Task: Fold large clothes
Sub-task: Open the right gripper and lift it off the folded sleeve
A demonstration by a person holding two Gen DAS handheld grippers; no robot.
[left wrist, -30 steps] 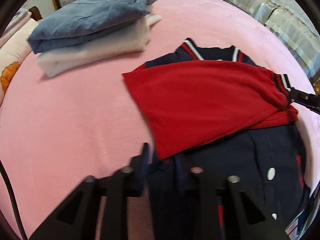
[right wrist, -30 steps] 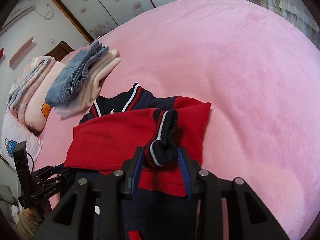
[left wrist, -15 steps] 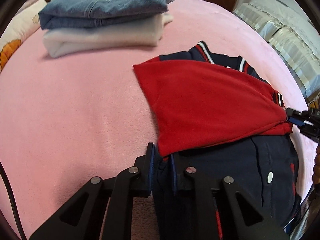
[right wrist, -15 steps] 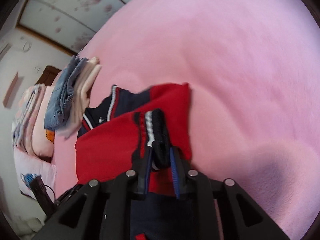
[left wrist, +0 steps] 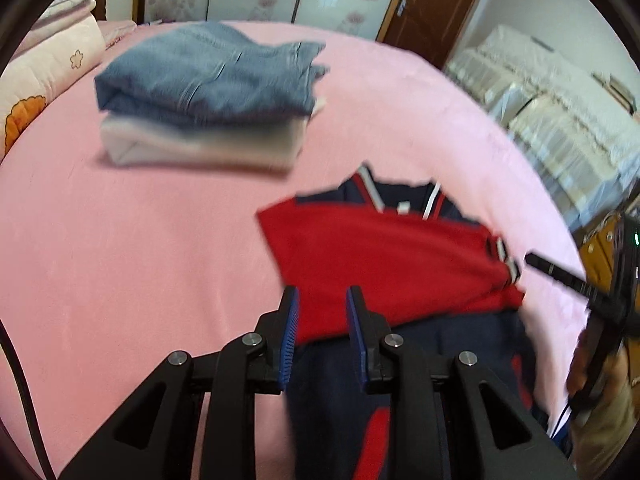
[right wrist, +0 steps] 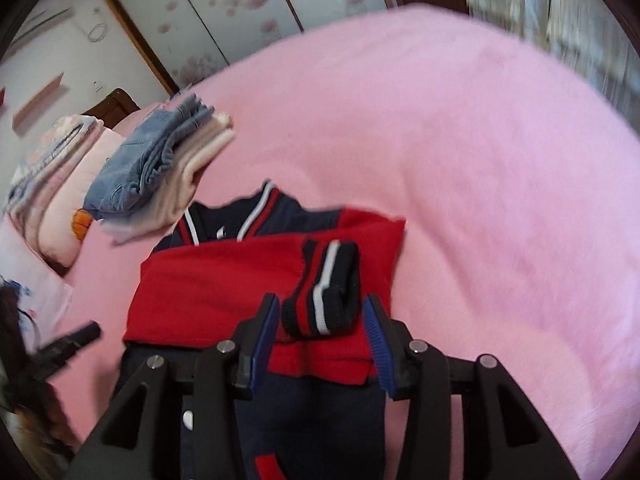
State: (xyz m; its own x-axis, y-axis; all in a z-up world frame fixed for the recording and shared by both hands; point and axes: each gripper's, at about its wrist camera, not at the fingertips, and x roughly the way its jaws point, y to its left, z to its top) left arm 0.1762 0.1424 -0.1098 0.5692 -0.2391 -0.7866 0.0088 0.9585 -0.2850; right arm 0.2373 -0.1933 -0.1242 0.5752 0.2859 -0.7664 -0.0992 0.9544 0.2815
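Left wrist view is showing one navy-and-red jacket (left wrist: 400,344) lying flat on the pink bed (left wrist: 140,260), its two red sleeves folded across the chest, one over the other. The left gripper (left wrist: 322,320) is hovering just above the lower edge of the upper red sleeve (left wrist: 380,268), its two blue-padded fingers (left wrist: 290,332) standing apart and released, with nothing between them. The right gripper's black tip (left wrist: 560,276) is poking in from the right edge, just beside the striped cuff (left wrist: 506,256).

Right wrist view is showing the right gripper (right wrist: 322,320) sitting over the same jacket (right wrist: 280,408), its two fingers (right wrist: 378,344) spread on either side of the striped cuff (right wrist: 322,292); the cuff is lying loose on the red sleeve (right wrist: 224,288), not pinched. The striped collar (right wrist: 240,216) is pointing toward the far side of the bed (right wrist: 480,160).

Beyond the jacket, one stack of two folded garments is resting on the bed: blue jeans (left wrist: 208,76) lying on top of a cream garment (left wrist: 192,148). One quilt pile (right wrist: 52,168) is sitting at the bed's left edge.
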